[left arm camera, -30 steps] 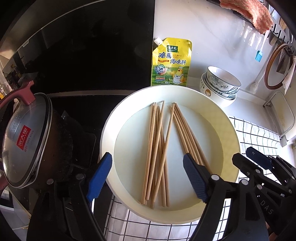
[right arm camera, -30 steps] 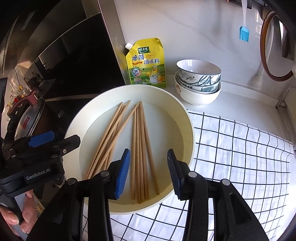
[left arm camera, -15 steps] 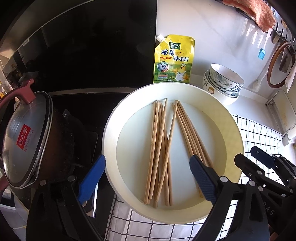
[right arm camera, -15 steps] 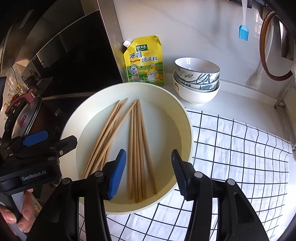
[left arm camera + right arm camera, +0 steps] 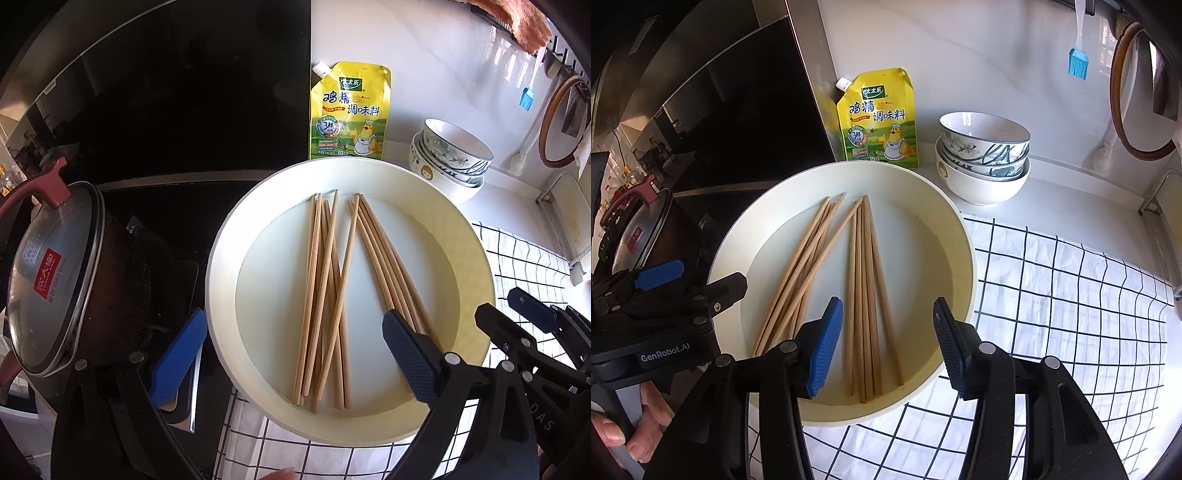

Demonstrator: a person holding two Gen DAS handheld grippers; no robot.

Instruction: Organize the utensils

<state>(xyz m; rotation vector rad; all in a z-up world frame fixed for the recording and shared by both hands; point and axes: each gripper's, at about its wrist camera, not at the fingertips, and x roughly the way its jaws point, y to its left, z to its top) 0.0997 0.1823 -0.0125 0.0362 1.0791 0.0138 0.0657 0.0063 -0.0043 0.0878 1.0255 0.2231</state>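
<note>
Lying in one round tray (image 5: 964, 236), two chopstick bundles (image 5: 866, 295), both tools (image 5: 291, 354) (image 5: 886, 347) spread apart, gripping nothing.

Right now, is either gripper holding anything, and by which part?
Nothing is held. The left gripper, whose jaws have just been opening, and the right gripper both stand open above the chopsticks, which lie loose in the round tray.

White counter (image 5: 1071, 192) carries a black-grid white cloth (image 5: 1052, 295), round cream tray (image 5: 964, 236) partly on the cloth, yellow seasoning pouch (image 5: 881, 122) at the wall, stacked bowls (image 5: 982, 158) beside it. Lidded pot (image 5: 55, 266) sits on the dark stove (image 5: 177, 214) at left.
</note>
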